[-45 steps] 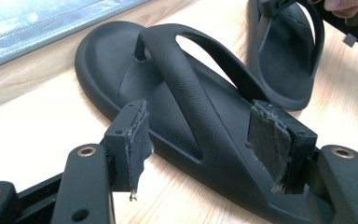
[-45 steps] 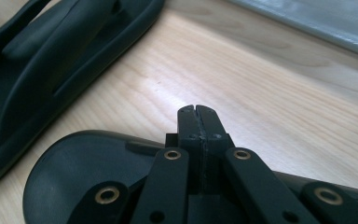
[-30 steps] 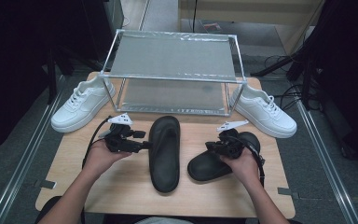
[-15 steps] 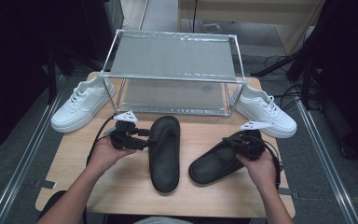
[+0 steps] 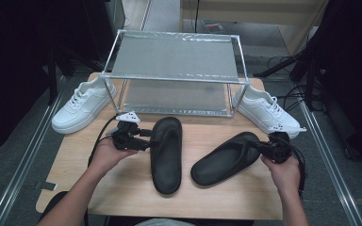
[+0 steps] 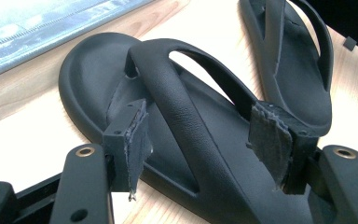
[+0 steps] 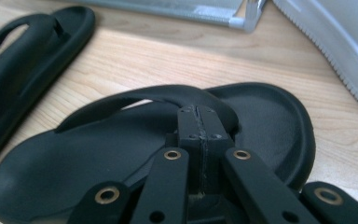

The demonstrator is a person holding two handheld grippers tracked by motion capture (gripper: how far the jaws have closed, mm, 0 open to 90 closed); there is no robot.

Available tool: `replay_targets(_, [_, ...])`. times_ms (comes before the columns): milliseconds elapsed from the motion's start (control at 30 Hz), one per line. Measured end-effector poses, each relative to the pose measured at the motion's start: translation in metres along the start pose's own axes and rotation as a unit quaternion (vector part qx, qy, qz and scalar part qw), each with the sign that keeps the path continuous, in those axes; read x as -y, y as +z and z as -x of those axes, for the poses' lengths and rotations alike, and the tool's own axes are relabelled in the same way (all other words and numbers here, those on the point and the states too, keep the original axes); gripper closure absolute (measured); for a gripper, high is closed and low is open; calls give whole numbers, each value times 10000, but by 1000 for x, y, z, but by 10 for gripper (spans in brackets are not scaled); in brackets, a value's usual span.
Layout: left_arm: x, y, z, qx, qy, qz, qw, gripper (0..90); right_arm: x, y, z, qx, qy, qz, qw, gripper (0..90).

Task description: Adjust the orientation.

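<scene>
Apparently mid-way through sorting footwear on the pale wooden bench (image 5: 122, 188), with both sandals lying flat in front of the rack.

Left claw (image 5: 144, 140) released, pads standing either side of the strap of the left black moulded thong sandal (image 5: 166, 155), not pressing it. Right claw (image 5: 262, 149) clenched on the strap of the right black moulded thong sandal (image 5: 224, 159), which lies slanted near its twin, apart from it.

Likely next: close the left claw on that strap, then lift each sandal clear, probably toward the silver wire-mesh two-tier rack (image 5: 174, 56).

Counted, left to right: one left white lace-up sneaker (image 5: 82, 106), one rack, two sandals, one right white lace-up sneaker (image 5: 264, 110); two sneakers in all.
</scene>
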State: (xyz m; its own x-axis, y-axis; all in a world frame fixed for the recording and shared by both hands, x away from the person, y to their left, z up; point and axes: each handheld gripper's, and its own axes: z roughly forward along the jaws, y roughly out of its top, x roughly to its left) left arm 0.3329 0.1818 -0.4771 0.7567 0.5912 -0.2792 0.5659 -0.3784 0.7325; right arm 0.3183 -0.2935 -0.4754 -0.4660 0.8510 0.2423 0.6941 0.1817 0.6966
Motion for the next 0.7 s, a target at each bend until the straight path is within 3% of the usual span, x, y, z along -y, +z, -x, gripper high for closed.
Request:
replay_targets(67, [0, 0, 0, -7, 8, -5, 10000, 381, 0, 6, -3, 122, -45, -192, 9997, 900])
replay_targets(167, [0, 0, 0, -10, 0, -5, 10000, 381, -1, 9, -6, 169, -86, -179, 9997, 900])
replay_targets(500, [2, -2, 0, -28, -4, -45, 10000, 386, -7, 21, -14, 76, -224, -162, 9996, 900])
replay_targets(700, [6, -11, 2, -87, -11, 175, 9998, 397, -15, 33, -23, -48, -366, -186, 9991, 900])
